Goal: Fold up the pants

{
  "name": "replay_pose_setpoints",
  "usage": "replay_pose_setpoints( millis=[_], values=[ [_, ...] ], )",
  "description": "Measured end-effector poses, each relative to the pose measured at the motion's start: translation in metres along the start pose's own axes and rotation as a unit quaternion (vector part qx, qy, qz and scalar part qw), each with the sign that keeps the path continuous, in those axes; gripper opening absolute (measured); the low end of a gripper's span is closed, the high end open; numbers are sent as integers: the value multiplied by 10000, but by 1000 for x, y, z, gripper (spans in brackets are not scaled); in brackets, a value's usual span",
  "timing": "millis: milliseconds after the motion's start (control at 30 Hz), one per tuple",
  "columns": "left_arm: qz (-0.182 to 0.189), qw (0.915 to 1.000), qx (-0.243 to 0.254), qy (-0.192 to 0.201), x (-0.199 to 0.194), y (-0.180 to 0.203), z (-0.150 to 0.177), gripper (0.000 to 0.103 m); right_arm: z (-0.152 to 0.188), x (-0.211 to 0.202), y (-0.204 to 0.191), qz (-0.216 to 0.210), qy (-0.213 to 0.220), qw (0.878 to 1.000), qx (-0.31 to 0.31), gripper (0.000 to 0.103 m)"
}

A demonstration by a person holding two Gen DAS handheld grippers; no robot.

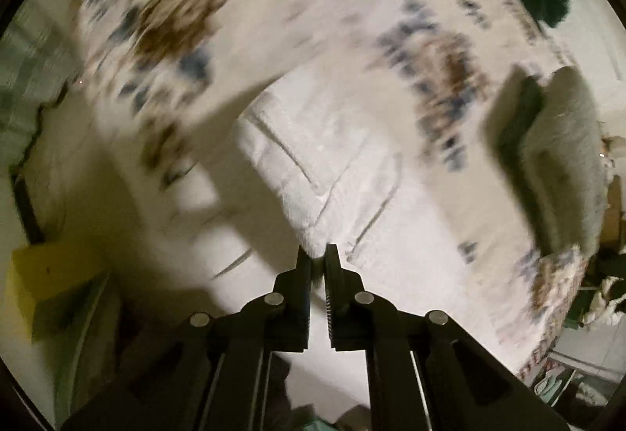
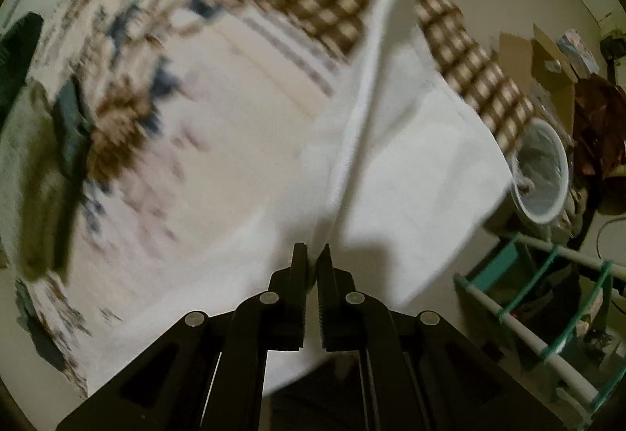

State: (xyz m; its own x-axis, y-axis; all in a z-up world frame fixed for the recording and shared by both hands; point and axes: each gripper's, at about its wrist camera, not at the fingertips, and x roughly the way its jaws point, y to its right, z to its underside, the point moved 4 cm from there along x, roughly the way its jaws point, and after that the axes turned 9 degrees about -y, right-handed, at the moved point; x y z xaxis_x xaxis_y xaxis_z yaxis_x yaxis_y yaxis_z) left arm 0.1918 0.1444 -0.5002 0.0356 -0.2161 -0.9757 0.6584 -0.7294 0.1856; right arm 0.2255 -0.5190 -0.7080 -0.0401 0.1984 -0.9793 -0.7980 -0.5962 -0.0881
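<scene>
The pants [image 1: 328,173] are white, of a thick, textured cloth with stitched seams. One corner is lifted to a peak, the rest spreading back over a patterned blanket [image 1: 176,12]. From the right wrist view they [image 2: 411,173] hang in broad, blurred folds along a long seam.

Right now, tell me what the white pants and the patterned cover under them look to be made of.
White pants: soft woven cloth, probably cotton, matte; stitched seams and limp folds show. Patterned cover: printed or woven fabric, matte, brown and blue motifs; motion blur hides its weave. Both grippers, left and right, pinch the pants.
</scene>
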Motion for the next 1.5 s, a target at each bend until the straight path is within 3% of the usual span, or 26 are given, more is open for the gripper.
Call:
replay_pose_setpoints(
  millis=[133,233,333,400,500,633,733,767,800,1000,1067,1267,1333,1367,1400,1433,1500],
  values=[
    [-303,9987,-265,-310,48,-48,16,4,18,36,32,239,-197,9995,-52,5],
    [-468,9978,-297,-358,73,-60,19,5,20,61,39,454,-263,9985,-122,5],
    [-474,9977,-351,-338,81,-64,16,6,24,80,55,371,-526,9979,52,6],
    [-400,9980,-375,-324,76,-64,15,7,27,87,66,239,-701,9971,186,26],
    [-191,9995,-230,-28,54,-60,16,7,32,84,89,-116,-794,9956,493,45],
    [-264,9986,286,366,24,-41,15,13,29,55,123,-542,-341,9946,823,52],
    [-338,9962,707,392,24,-18,17,49,15,36,157,-730,79,9904,1173,55],
    [-356,9951,849,365,28,-13,18,67,9,32,167,-758,183,9889,1264,56],
    [-380,9940,976,322,33,-8,20,70,1,28,176,-748,269,9876,1352,56],
    [-379,9812,1890,-105,76,62,61,70,-53,14,215,-459,760,9853,1463,56],
    [-417,9765,2108,-184,87,82,77,70,-61,18,220,-364,605,9862,1498,56],
    [-658,9609,2634,-549,129,122,125,70,-46,60,230,-1149,-83,9744,1933,56],
    [-812,9537,2814,-690,145,128,136,70,-45,74,235,-1464,-97,9654,2155,55],
    [-892,9503,2886,-752,150,128,139,70,-45,79,234,-1601,-46,9624,2194,43],
    [-971,9471,2951,-801,155,128,142,70,-47,80,233,-1693,28,9618,2153,19],
    [-1049,9441,3010,-843,160,128,144,70,-49,78,231,-1619,115,9644,2089,9],
    [-1146,9401,3087,-882,164,129,146,70,-51,69,230,-1399,378,9707,1918,2]
  ],
)
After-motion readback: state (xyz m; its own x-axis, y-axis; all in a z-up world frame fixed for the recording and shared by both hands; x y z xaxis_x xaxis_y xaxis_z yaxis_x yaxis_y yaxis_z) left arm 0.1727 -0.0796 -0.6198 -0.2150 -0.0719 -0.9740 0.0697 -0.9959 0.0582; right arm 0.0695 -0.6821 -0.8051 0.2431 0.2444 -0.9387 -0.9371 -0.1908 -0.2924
